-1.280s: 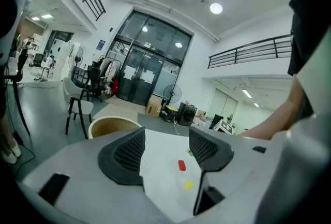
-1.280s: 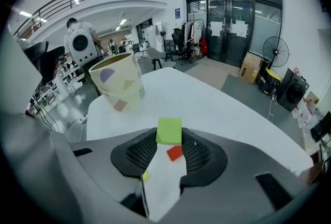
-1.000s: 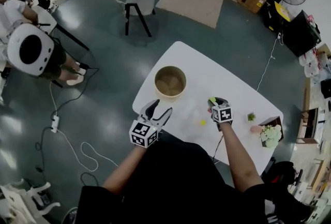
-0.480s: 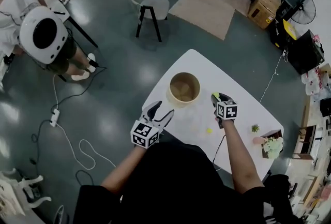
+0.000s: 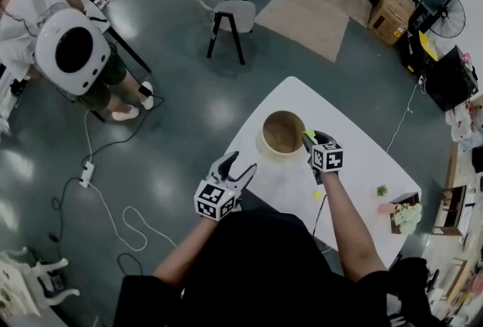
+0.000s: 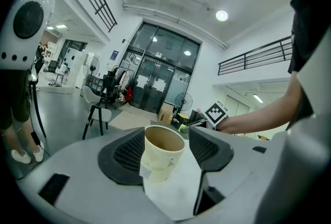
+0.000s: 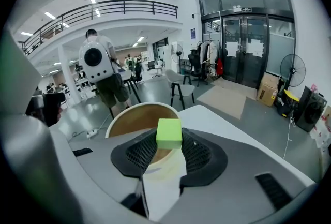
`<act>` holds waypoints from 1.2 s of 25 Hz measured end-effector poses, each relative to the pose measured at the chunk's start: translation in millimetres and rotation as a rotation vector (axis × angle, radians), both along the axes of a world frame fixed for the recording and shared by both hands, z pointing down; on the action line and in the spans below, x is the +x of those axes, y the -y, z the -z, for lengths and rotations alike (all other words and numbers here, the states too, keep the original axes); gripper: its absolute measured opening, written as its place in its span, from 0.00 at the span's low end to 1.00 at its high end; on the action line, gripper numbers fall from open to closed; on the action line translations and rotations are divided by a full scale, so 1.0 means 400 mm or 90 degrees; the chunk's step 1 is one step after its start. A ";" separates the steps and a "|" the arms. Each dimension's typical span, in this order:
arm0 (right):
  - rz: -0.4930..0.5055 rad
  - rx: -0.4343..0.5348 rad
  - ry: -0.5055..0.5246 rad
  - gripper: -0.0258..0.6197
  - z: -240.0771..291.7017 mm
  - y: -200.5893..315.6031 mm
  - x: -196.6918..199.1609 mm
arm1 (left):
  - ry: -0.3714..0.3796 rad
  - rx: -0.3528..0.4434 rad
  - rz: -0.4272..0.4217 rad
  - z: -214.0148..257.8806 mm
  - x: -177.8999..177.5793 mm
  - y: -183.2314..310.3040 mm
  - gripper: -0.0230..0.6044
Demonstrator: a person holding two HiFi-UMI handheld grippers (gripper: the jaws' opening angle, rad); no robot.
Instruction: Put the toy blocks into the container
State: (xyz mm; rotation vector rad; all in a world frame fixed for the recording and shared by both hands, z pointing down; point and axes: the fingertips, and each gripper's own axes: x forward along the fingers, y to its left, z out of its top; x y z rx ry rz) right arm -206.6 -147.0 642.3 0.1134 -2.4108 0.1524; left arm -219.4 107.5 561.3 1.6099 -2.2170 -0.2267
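Note:
A beige round container stands on the white table. My right gripper is shut on a green block right at the container's right rim. In the right gripper view the green block sits pinched between the jaws, with the container's open mouth just behind it. My left gripper is open at the table's near-left edge, with nothing held. In the left gripper view the container shows between the spread jaws, some way ahead. A yellow block lies on the table below my right hand.
A potted white plant, a small green item and a pink thing sit at the table's right end. A chair stands beyond the table. A person with a white round pack stands left; cables cross the floor.
My right gripper has carried the green block from over the table up to the container's rim. The left gripper has kept its place at the table's near edge.

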 end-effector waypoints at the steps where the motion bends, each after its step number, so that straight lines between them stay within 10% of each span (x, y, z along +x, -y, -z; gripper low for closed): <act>1: 0.006 -0.001 -0.001 0.25 -0.001 -0.011 -0.010 | -0.002 0.002 0.003 -0.002 -0.002 -0.005 0.43; 30: 0.350 0.118 -0.267 0.25 -0.210 -0.208 -0.227 | -0.079 0.002 0.102 -0.083 -0.088 -0.146 0.43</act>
